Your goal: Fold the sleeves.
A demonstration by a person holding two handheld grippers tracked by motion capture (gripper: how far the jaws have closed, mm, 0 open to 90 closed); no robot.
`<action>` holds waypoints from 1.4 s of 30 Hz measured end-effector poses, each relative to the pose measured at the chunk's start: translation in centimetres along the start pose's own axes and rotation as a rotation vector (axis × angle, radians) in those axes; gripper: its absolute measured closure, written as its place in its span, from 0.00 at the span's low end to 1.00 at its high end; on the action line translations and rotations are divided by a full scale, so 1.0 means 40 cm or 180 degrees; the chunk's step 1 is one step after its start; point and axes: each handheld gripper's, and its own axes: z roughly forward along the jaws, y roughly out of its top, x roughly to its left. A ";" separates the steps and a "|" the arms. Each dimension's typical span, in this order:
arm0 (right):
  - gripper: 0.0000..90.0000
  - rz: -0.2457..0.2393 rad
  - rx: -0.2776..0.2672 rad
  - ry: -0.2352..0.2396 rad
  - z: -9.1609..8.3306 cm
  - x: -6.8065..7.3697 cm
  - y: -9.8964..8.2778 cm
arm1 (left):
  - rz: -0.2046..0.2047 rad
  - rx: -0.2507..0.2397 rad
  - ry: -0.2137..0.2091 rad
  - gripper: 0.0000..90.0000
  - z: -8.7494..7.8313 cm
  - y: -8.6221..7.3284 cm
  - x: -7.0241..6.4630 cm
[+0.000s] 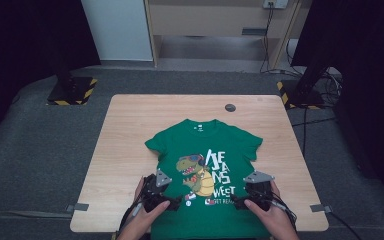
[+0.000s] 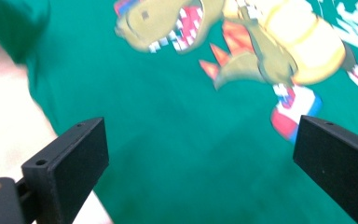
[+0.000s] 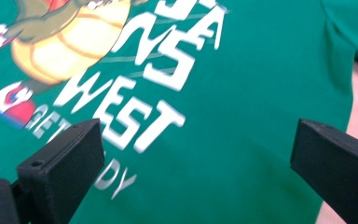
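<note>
Shirt: one green T-shirt [image 1: 207, 165] lies flat and face up on the bench [image 1: 125, 140], collar toward the far edge, hem hanging over the near edge; both short sleeves are spread out to the sides.
Print: one dinosaur picture [image 2: 242, 42] with white lettering [image 3: 144, 93] beside it, all uncovered.
Left claw: the left claw [image 1: 172, 204] sits over the lower left part of the shirt; its jaws stand wide apart with only cloth between them, gripping nothing.
Right claw: the right claw [image 1: 240, 201] sits over the lower right part of the shirt near the lettering; jaws equally wide, gripping nothing.
Progress: the work looks like folding or handling the shirt, and it seems barely begun; no fold shows, no edge is lifted, and the cloth is smooth. Taking hold near the hem on both sides appears to be the step in hand; everything after it is left.
Count: one shirt, two claws, two hands, one bench.
Surroundings: one small dark round disc [image 1: 230, 107] near the far edge of the bench, well apart from the shirt.
</note>
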 end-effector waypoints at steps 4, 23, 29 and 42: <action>0.04 -0.0011 0.0012 -0.0001 0.028 -0.010 0.034 | -0.0003 -0.0035 0.0021 0.03 0.022 0.037 0.013; 0.03 0.0061 0.0085 0.0040 0.085 -0.019 0.041 | -0.0023 0.0059 0.0065 0.03 0.088 0.034 0.027; 0.03 0.0084 0.0096 0.0041 0.082 -0.012 0.038 | 0.0009 0.0063 0.0080 0.03 0.084 0.028 0.020; 0.03 0.0071 0.0060 0.0048 0.069 0.006 0.021 | 0.0027 0.0051 0.0071 0.02 0.068 0.008 0.007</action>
